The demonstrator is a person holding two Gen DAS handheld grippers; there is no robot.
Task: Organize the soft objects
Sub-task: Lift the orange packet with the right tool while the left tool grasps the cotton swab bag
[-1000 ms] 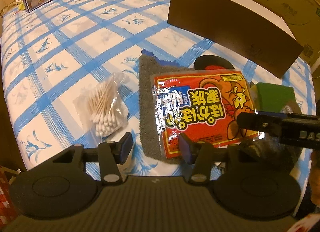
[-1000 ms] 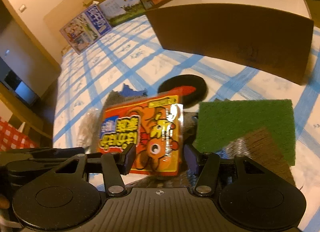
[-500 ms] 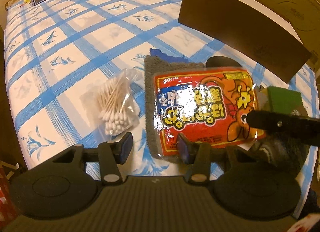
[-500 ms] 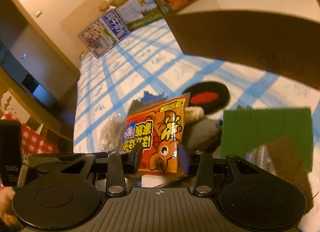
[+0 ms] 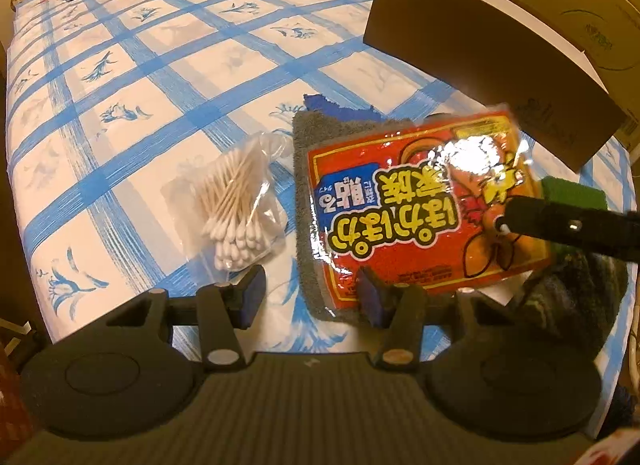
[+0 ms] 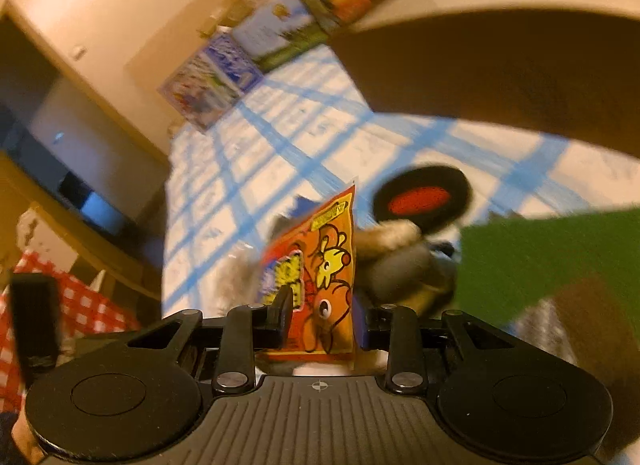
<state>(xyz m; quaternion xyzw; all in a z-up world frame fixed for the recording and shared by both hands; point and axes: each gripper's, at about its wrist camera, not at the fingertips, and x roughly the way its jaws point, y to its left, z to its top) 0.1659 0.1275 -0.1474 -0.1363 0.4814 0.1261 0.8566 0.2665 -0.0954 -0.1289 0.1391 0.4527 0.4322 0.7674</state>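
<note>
The right tool (image 6: pixel 320 319) has the red-and-orange packet (image 5: pixel 424 205) between its jaws, which are closing on it. In the right wrist view the packet stands on edge between the two fingers, its printed face turned toward the left finger, and the pads appear to pinch its lower corner. In the left wrist view the same packet is lifted and tilted above the grey towel (image 5: pixel 316 193), its far corner raised and catching a bright glare, with one black finger of the right tool lying across its right edge.

The left tool (image 5: pixel 312 297) is released, its jaws apart over the desk (image 5: pixel 160 77) with nothing between them; its right finger sits just before the near edge of the towel and packet, not clearly touching either.

A clear bag of cotton swabs (image 5: pixel 236 201) lies on the blue-checked cloth just left of the towel. A green scouring pad (image 6: pixel 552 261) lies to the right of the packet, and a black disc with a red centre (image 6: pixel 420 199) lies beyond it. A long brown box (image 5: pixel 488 57) stands open farther back on the desk. The right wrist view is blurred.
</note>
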